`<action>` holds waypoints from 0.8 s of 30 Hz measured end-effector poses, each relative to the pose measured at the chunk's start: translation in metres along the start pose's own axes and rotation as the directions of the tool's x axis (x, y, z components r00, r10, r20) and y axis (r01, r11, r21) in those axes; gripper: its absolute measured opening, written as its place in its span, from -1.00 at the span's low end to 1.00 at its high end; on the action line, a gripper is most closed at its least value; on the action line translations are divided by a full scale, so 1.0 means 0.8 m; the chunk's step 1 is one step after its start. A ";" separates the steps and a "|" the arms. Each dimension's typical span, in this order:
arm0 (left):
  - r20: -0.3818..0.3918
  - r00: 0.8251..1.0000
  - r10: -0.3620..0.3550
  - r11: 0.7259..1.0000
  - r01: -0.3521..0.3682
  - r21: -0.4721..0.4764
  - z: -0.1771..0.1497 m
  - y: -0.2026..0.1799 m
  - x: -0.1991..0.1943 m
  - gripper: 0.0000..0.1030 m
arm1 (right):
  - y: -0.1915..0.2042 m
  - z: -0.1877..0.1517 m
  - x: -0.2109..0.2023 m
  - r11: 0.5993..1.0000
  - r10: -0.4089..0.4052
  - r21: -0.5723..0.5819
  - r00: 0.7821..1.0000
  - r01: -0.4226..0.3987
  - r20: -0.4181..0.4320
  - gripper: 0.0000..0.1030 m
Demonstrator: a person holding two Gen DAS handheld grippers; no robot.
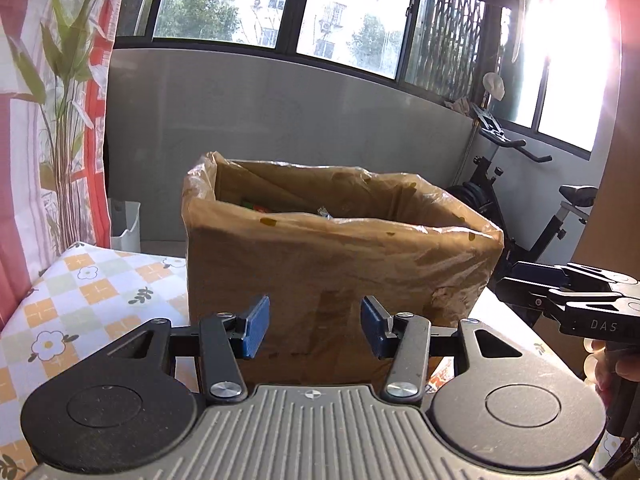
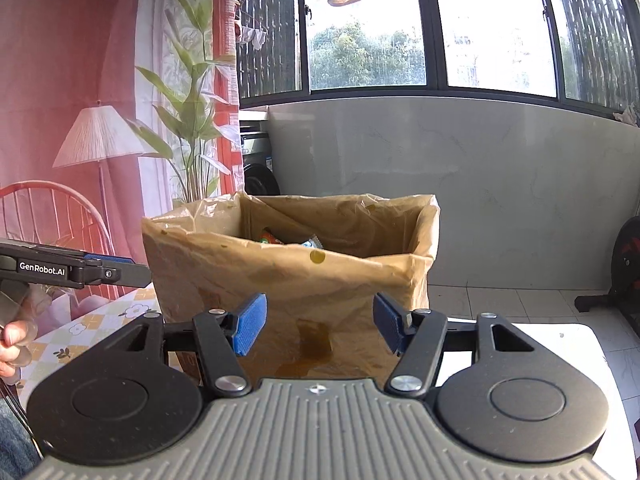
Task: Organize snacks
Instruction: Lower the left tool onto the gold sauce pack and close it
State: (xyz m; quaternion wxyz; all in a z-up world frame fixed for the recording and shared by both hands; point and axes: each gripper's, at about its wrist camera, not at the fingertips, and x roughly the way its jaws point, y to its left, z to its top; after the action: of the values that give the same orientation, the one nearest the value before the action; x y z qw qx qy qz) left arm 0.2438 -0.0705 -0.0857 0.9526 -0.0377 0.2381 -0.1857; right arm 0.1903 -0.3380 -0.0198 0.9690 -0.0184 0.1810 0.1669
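A cardboard box (image 1: 340, 272), lined with a clear plastic bag folded over its rim, stands on the bench (image 1: 92, 300), which is covered in a flowered, checked cloth. Snack packets (image 2: 280, 239) lie at the bottom of the box, only their tops showing above the near edge. The left claw (image 1: 314, 330) sits spread before the box's near wall, nothing between its blue pads. The right claw (image 2: 318, 328) is likewise spread and empty, facing the same wall from the other side. Bare cloth lies open to the left of the box; on the right the bench edge runs close beside it.
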 end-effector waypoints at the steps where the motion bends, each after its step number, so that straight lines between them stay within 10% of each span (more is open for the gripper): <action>1: -0.024 1.000 0.002 1.000 -0.002 -0.009 -0.008 0.001 0.004 0.02 | -0.001 -0.008 -0.001 1.000 -0.001 0.003 1.000 0.001 -0.012 0.21; 14: -0.184 0.982 0.031 1.000 -0.030 0.009 -0.063 -0.001 0.056 0.02 | -0.027 -0.131 0.028 0.998 0.009 0.062 0.967 0.007 -0.254 0.21; 24: -0.274 0.962 -0.005 0.998 0.020 0.052 -0.086 -0.035 0.098 0.06 | -0.036 -0.175 0.031 0.998 -0.045 0.031 0.962 0.055 -0.270 0.21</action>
State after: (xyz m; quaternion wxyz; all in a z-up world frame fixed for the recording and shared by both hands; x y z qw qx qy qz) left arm 0.2660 -0.1243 -0.1767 0.9100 0.0127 0.3621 -0.2017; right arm 0.1730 -0.3707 -0.1603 0.9395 -0.0272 0.3138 0.1348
